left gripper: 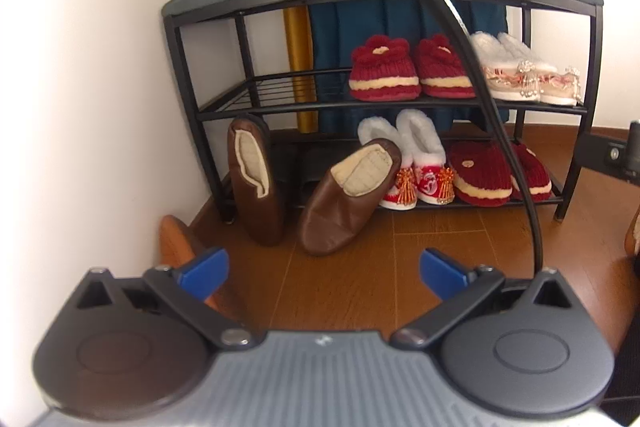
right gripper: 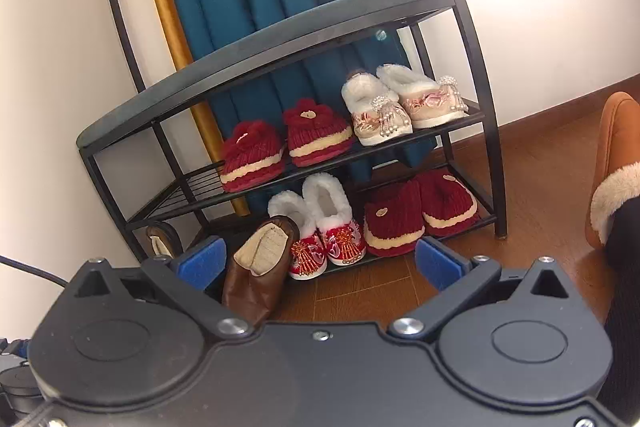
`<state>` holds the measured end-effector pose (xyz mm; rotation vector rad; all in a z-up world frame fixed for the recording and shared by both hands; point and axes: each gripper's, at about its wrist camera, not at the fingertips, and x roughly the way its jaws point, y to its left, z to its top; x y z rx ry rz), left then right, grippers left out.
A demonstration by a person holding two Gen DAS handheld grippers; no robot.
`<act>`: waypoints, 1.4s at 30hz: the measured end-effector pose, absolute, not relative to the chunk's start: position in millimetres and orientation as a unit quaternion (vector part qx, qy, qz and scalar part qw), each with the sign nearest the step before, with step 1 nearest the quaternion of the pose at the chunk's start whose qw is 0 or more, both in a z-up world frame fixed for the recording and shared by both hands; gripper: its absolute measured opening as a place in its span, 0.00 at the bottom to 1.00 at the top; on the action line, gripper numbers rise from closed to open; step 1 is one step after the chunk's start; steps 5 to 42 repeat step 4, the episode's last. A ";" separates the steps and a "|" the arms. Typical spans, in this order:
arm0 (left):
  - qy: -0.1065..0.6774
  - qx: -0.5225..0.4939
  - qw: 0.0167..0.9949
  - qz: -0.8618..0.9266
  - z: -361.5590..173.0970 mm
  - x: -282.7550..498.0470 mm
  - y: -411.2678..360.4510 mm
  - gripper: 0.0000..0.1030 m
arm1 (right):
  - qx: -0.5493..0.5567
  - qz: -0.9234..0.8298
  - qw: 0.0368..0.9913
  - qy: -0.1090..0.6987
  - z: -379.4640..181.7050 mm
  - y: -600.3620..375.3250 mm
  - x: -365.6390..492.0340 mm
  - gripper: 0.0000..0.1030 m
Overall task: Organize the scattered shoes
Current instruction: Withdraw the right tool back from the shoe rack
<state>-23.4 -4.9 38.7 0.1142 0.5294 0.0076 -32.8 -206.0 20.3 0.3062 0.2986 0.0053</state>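
Note:
A black two-shelf shoe rack point(left gripper: 384, 107) stands against the wall; it also shows in the right wrist view point(right gripper: 476, 123). Two brown leather slippers lean on its lower left: one upright point(left gripper: 256, 187), one tilted point(left gripper: 344, 203), the tilted one also in the right wrist view point(right gripper: 256, 279). Red knit slippers point(left gripper: 384, 71) and white beaded shoes point(left gripper: 524, 75) fill the upper shelf; white-fur red shoes point(left gripper: 416, 163) and red knit slippers point(left gripper: 484, 175) the lower. My left gripper point(left gripper: 324, 271) is open and empty above the floor. My right gripper point(right gripper: 320, 263) is open and empty.
An orange slipper point(left gripper: 176, 243) lies on the wooden floor by my left gripper's left finger. An orange fur-lined slipper point(right gripper: 616, 171) is at the right edge. A teal curtain point(right gripper: 240, 7) hangs behind the rack. A black cable point(left gripper: 480, 75) crosses the left wrist view.

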 end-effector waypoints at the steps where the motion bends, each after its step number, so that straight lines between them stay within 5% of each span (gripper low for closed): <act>1: 0.253 0.056 0.966 0.006 39.6 -26.5 -5.6 1.00 | 0.158 0.003 0.976 0.150 19.2 -207.9 -33.4 1.00; 42: 0.231 0.062 0.971 0.012 44.2 -35.8 -8.7 1.00 | 0.166 0.002 0.974 0.153 17.1 -212.8 -36.3 1.00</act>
